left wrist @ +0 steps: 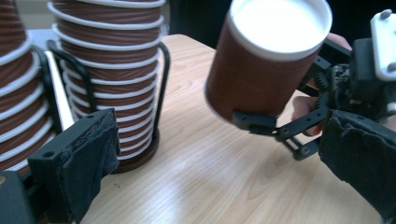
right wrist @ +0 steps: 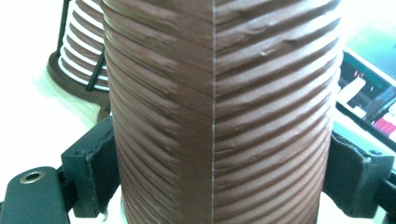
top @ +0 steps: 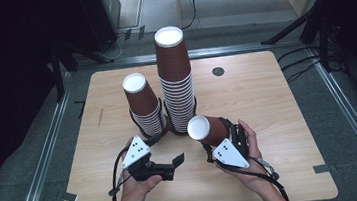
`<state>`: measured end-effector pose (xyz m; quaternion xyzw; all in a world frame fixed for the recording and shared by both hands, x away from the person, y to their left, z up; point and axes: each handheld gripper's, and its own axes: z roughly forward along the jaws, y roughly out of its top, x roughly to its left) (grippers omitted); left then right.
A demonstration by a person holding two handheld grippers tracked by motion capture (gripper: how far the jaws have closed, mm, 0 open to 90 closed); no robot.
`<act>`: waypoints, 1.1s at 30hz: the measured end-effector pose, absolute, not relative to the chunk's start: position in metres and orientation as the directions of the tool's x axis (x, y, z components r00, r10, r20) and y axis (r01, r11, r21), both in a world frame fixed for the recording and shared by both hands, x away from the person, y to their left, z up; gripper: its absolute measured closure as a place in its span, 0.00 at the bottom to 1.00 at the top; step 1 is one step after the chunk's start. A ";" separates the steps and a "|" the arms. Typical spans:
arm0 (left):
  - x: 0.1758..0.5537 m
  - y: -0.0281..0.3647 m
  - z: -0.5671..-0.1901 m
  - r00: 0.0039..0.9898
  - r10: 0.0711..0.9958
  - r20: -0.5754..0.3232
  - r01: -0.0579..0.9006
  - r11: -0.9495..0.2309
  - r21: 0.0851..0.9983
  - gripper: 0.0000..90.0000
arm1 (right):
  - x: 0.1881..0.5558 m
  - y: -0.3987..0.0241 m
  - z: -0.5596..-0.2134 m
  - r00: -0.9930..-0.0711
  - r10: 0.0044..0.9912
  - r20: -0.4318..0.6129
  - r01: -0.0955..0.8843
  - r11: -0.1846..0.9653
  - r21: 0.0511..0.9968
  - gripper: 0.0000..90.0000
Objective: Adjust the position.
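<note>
Wooden table (top: 267, 101) under dim light, dark floor around. At 12 o'clock two stacks of brown cups: tall stack (top: 176, 80), short stack (top: 143, 104) beside, both in wire holders. Right gripper (top: 215, 136) at 5 o'clock, jaws clamped on single cup (top: 206, 129), tilted, lifted off the wood. Left gripper (top: 176, 165) at 7 o'clock, jaws apart, holding nothing.

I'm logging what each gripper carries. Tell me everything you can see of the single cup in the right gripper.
The single cup is a brown paper cup with a ribbed, ridged wall, a vertical seam and a white rolled rim around its white base. It is held upside down and tilted, base toward the left gripper, off the table. The right gripper clamps it, black padded fingers pressing opposite sides of its wall. It sits right of the tall cup stack, apart from it. Nothing else touches it.
</note>
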<state>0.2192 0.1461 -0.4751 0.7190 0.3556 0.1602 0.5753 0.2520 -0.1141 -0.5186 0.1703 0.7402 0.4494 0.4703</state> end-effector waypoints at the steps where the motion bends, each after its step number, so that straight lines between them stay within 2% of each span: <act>1: 0.219 0.145 -0.475 0.699 0.691 -0.181 0.327 -0.084 0.941 0.00 | 0.251 -0.113 -0.519 -0.499 0.668 -0.552 -0.176 0.546 0.819 0.13; 8: 0.218 0.138 -0.474 0.715 0.677 -0.174 0.324 -0.100 0.941 0.00 | 0.245 -0.105 -0.524 -0.494 0.603 -0.627 -0.237 0.600 0.764 0.13; 12: 0.217 0.133 -0.474 0.727 0.665 -0.171 0.323 -0.111 0.940 0.00 | 0.243 -0.103 -0.524 -0.502 0.595 -0.628 -0.259 0.590 0.765 0.13; 25: 0.215 0.128 -0.472 0.737 0.653 -0.175 0.323 -0.112 0.940 0.05 | 0.235 -0.092 -0.528 -0.476 0.516 -0.712 -0.330 0.646 0.688 0.13; 33: 0.214 0.125 -0.473 0.728 0.666 -0.162 0.322 -0.125 0.938 0.12 | 0.233 -0.087 -0.530 -0.464 0.475 -0.748 -0.353 0.675 0.648 0.13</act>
